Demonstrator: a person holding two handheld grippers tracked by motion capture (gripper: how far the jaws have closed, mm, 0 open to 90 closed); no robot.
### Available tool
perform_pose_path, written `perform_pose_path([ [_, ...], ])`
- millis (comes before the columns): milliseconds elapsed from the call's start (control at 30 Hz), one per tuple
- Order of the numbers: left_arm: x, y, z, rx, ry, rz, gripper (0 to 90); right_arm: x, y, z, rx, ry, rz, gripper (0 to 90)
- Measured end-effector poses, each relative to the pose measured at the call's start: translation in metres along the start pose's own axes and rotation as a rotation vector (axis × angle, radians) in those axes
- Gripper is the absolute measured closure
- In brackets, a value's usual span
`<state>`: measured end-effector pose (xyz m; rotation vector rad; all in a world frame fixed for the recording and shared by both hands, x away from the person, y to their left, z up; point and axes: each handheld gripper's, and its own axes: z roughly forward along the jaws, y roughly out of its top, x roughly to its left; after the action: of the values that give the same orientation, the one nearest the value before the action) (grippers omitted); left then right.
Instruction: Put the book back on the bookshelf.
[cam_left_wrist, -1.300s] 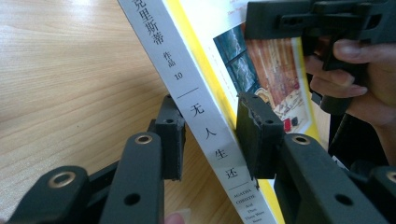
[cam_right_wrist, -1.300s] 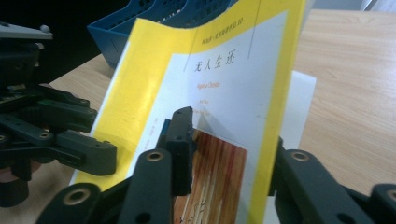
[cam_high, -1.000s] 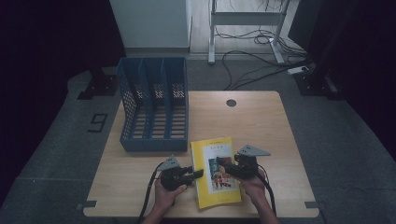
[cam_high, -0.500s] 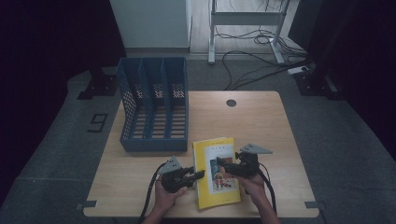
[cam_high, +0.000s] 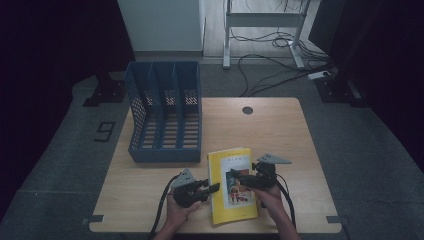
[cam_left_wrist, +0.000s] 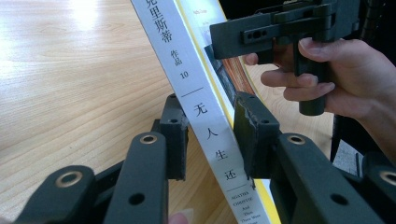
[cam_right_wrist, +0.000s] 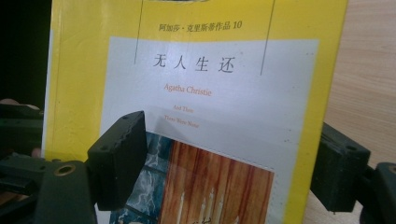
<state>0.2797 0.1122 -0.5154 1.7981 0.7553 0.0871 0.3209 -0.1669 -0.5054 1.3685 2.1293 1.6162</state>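
A yellow paperback book (cam_high: 229, 159) lies near the table's front edge, its white spine (cam_left_wrist: 196, 100) raised on the left. My left gripper (cam_high: 212, 189) comes in from the left. It is shut on the book at the spine (cam_left_wrist: 212, 135), one pad against each cover. My right gripper (cam_high: 235, 176) hovers over the cover from the right. Its jaws have just been opening and now stand wide (cam_right_wrist: 229, 163): one over the cover picture, the other past the book's right edge, neither pressing on it.
A blue three-slot file rack (cam_high: 165, 115) stands at the back left of the wooden table (cam_high: 285, 140). A round cable hole (cam_high: 247, 110) sits at the back middle. Bare wood lies to the right of the book and behind it.
The right gripper's jaws stand a little wider over the cover than before. Both hands and the book have kept their places.
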Motion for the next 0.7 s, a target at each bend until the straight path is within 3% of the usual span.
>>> perform_pose_path([
  [167,-0.001,0.0,0.0,-0.001,-0.001,0.013,66.5,-0.004,-0.001,0.002,0.007,-0.019,0.019,13.5],
  [333,-0.002,0.0,0.0,0.0,0.001,0.015,66.4,-0.011,-0.002,0.003,0.004,0.008,0.062,13.8],
  [433,-0.002,0.0,0.0,-0.001,0.0,0.016,66.4,-0.01,-0.002,0.003,0.004,0.039,0.048,17.3],
  [700,-0.002,0.001,-0.003,-0.013,-0.007,0.02,66.8,-0.006,0.001,-0.003,-0.002,0.019,0.024,21.4],
])
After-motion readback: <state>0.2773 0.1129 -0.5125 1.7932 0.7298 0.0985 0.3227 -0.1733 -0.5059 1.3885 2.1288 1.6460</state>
